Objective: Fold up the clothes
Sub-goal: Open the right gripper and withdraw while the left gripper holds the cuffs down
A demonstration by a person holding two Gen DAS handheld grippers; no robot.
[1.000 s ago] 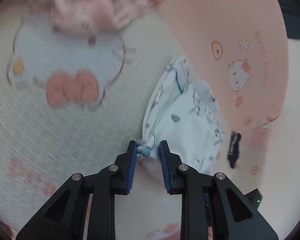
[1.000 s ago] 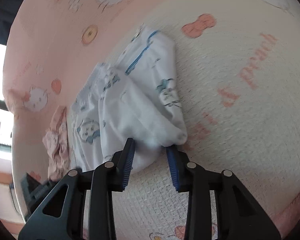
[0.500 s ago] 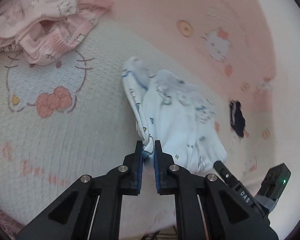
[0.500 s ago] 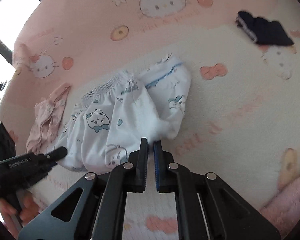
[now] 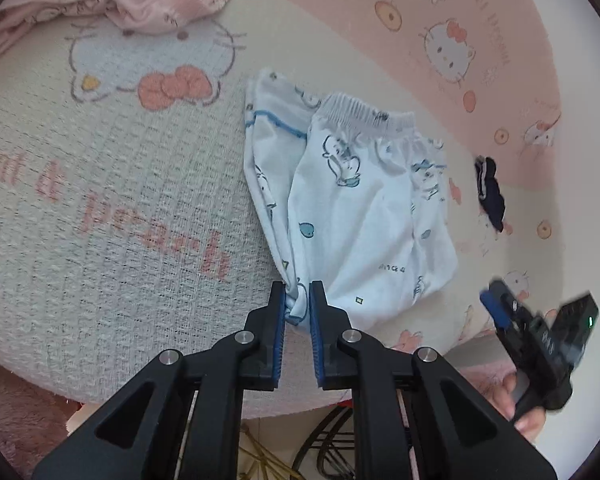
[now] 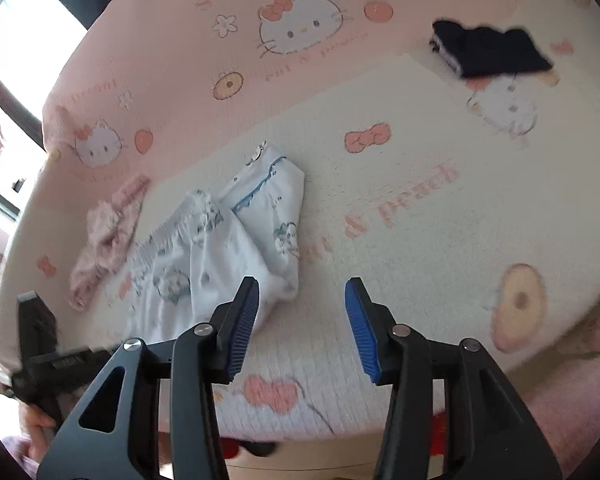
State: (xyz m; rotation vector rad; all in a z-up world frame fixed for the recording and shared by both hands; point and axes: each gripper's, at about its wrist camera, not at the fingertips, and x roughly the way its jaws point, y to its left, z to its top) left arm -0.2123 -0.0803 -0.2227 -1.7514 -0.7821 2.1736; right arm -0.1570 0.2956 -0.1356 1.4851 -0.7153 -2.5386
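The small white cotton trousers with blue cartoon prints and a gathered elastic waistband (image 5: pixel 364 208) lie near the middle of the bed, on a cream waffle-textured blanket with pink cat and bow drawings (image 5: pixel 112 200), already doubled over once. The cloth looks thin, soft and very light; it has no stiffness, so I judge it will sag and crease wherever it is not supported, and it may slide a little on the blanket. The best places to take hold seem to be the hem corners or the thicker waistband, where several layers give the pads something to bite.

The left tool (image 5: pixel 298 304) has a bunched corner of the near hem pinched between its blue pads, and its jaws are opening slightly. The right tool (image 6: pixel 302 312) is opening with nothing between its jaws; the trousers lie just beside its left finger. A crumpled pink garment (image 6: pixel 108 236) and a dark folded garment (image 6: pixel 488 52) lie well apart.
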